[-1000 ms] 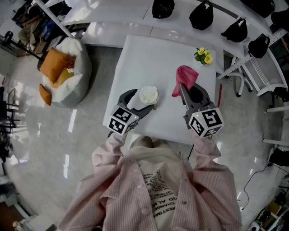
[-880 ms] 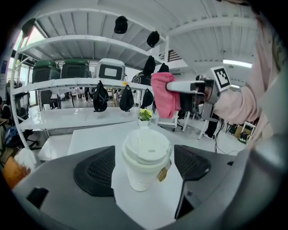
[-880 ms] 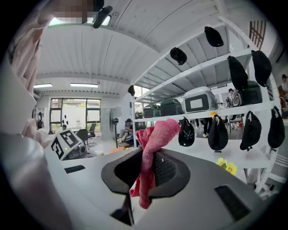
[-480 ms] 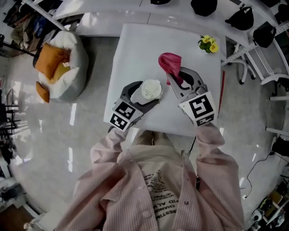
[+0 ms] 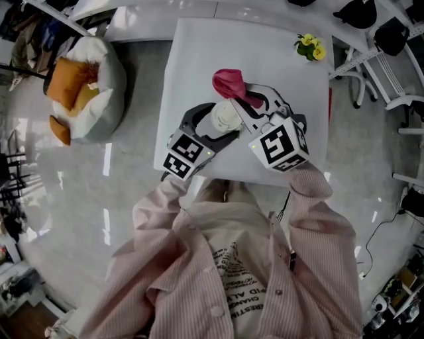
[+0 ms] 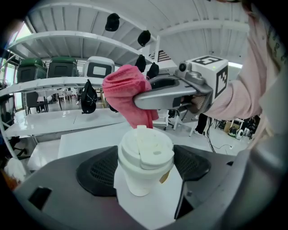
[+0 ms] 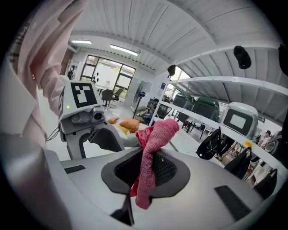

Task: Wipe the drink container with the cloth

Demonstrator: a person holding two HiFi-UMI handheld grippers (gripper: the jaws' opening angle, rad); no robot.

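A white paper cup with a lid [image 6: 145, 162] [image 5: 224, 118] stands on the white table [image 5: 265, 59], and my left gripper [image 5: 222, 122] [image 6: 145, 168] is shut on its sides. The pink cloth [image 5: 230, 84] [image 7: 150, 157] [image 6: 128, 96] is pinched in my right gripper [image 5: 246, 100] [image 7: 146, 173], which is shut on it. From the right, that gripper reaches over the cup, so the bunched cloth sits just beyond and above the lid. Whether cloth and lid touch is unclear.
A small bunch of yellow flowers [image 5: 310, 46] sits at the table's far right corner. A white beanbag with orange cushions [image 5: 83, 86] lies on the floor to the left. Shelving with dark caps [image 5: 361, 14] runs behind the table.
My right gripper has swung left with the pink cloth, from the table's right side to just over the cup. The left gripper keeps its hold on the cup.
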